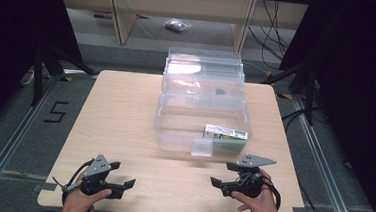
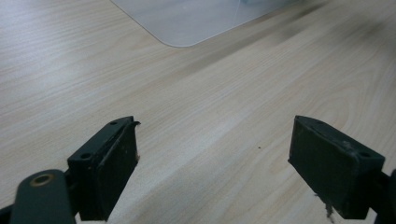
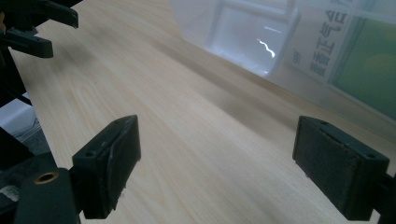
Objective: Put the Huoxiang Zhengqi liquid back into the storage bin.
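Both grippers sitting low at near table edge, left gripper (image 1: 124,175) and right gripper (image 1: 222,174) both gaping, gripping nothing | clear plastic box (image 1: 174,130) standing mid-table beyond them, lid (image 1: 204,62) leaning open behind | green-white carton (image 1: 225,133) lying inside at right, just past right gripper, print blurring through wall | latch tab (image 1: 202,147) hanging at front.

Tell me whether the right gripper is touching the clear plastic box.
Apart. In the right gripper view, the right gripper has its jaws wide open over bare table, with wood showing between them and the clear plastic box. The high view shows the same gap.
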Demonstrator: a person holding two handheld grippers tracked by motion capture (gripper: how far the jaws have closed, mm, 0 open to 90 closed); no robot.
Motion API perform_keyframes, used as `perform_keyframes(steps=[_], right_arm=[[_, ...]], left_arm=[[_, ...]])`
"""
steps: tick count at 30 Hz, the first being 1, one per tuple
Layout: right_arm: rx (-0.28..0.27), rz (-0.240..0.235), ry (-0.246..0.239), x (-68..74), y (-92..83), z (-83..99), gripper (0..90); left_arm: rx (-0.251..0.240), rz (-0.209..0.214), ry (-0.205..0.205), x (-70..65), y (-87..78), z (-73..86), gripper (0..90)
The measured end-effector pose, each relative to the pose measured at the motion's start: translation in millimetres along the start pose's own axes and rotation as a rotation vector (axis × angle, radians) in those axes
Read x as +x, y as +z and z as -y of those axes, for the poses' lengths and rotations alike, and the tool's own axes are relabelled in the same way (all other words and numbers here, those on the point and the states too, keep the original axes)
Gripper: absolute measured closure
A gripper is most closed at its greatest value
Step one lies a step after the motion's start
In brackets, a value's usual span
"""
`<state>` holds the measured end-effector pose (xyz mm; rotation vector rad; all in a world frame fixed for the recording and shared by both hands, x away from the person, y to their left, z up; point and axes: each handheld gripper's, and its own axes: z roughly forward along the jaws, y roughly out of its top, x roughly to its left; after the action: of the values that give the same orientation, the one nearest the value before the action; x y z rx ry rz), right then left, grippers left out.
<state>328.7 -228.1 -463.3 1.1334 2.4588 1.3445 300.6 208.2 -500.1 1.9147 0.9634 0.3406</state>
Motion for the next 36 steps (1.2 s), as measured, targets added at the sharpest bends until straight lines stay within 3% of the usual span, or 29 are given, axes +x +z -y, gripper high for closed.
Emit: perform_keyframes(steps=[2, 6, 7, 8, 10, 11, 12, 13, 16, 18, 19, 21, 22, 23, 26, 29, 30, 32, 34, 35, 36], right_arm=[[0.006, 0.007, 0.017, 2.0, -0.7, 3.0, 16.0], [-0.002, 0.048, -0.022, 1.3, -3.6, 5.9, 16.1], [0.005, 0.022, -0.008, 1.5, -3.4, 6.7, 16.0], [0.003, 0.031, 0.004, 3.4, -4.2, 7.9, 16.0], [-0.002, 0.056, -0.029, 1.7, -6.2, 9.4, 16.1], [0.007, 0.03, 0.019, 3.9, -6.9, 12.6, 16.0], [0.007, 0.03, 0.019, 3.9, -6.9, 12.6, 16.0], [-0.002, 0.073, -0.014, 1.8, -7.6, 15.8, 16.0], [0.006, 0.054, 0.015, 1.8, -8.3, 20.5, 16.0], [0.011, 0.063, 0.018, 2.4, -9.2, 21.7, 16.0], [0.022, 0.045, 0.013, 0.9, -9.7, 24.1, 16.0], [0.027, 0.069, 0.042, 4.1, -10.6, 25.6, 16.0], [0.014, 0.061, 0.017, 1.7, -9.4, 26.9, 16.0], [0.024, 0.059, 0.039, 3.8, -10.3, 28.0, 16.0], [0.017, 0.062, 0.023, 2.1, -10.9, 30.9, 16.0], [0.027, 0.051, 0.07, 5.1, -13.3, 33.1, 16.0], [0.018, 0.074, 0.04, 3.0, -13.3, 34.4, 16.1], [0.022, 0.073, 0.05, 3.4, -13.5, 35.0, 16.0], [0.013, 0.08, 0.026, 0.9, -13.8, 35.3, 16.1], [0.021, 0.076, 0.064, 2.9, -14.9, 35.8, 16.0], [0.021, 0.076, 0.064, 2.9, -14.9, 35.8, 16.0]], left_arm=[[-0.004, 0.009, 0.003, 0.5, 0.1, -0.1, 14.8], [0.002, 0.005, 0.007, 1.6, -1.0, -0.1, 14.8], [0.002, 0.005, 0.007, 1.7, -1.1, -0.1, 14.8], [0.003, 0.006, 0.007, 1.8, -1.0, -0.1, 14.8], [0.004, 0.008, 0.01, 2.0, -1.1, -0.1, 14.8], [0.003, 0.006, 0.006, 1.8, -1.0, 0.0, 14.8], [0.006, 0.004, 0.005, 1.7, -1.1, 0.0, 14.8], [0.005, 0.006, 0.005, 1.7, -1.1, 0.0, 14.8], [0.003, 0.008, 0.005, 1.9, -1.1, -0.1, 14.8], [0.002, 0.009, 0.006, 2.0, -1.1, -0.1, 14.8], [0.002, 0.009, 0.006, 2.1, -1.1, -0.1, 14.8], [0.003, 0.008, 0.004, 2.1, -1.2, -0.1, 14.8], [0.002, 0.005, -0.002, 1.7, -1.1, 0.1, 14.8], [0.003, 0.005, -0.001, 1.9, -1.1, 0.1, 14.8], [0.003, 0.007, 0.002, 2.1, -1.2, -0.1, 14.8], [-0.002, 0.006, -0.01, 1.4, -0.5, 0.2, 14.8], [0.004, 0.006, -0.001, 2.0, -1.1, 0.1, 14.8], [0.002, 0.006, -0.002, 1.8, -1.0, 0.0, 14.8], [0.003, 0.005, -0.003, 1.9, -1.0, 0.1, 14.8], [-0.001, 0.005, -0.009, 1.4, -0.5, 0.2, 14.8], [-0.001, 0.005, -0.009, 1.4, -0.5, 0.2, 14.8]])
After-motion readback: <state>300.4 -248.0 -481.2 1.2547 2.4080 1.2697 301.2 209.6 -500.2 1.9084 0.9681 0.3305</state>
